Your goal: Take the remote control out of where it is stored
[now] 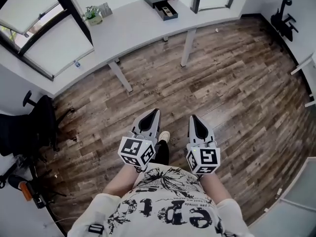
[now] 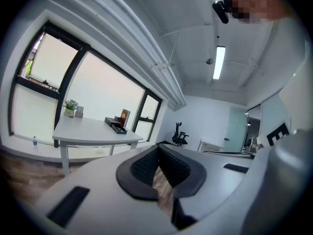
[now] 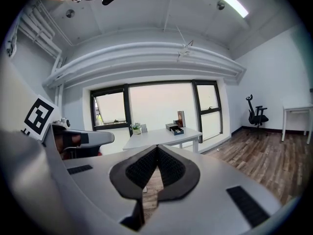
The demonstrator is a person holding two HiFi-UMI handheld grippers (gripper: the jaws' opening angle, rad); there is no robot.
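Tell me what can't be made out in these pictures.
- Head view: contents of the open black box on the white desk, too small to identify.
- Head view: black office chair, cut by the left edge.
- Left gripper view: print on the reddish card, too small.

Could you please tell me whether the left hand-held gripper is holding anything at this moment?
No, the left hand-held gripper has its jaws pressed together at the tips with nothing between them.
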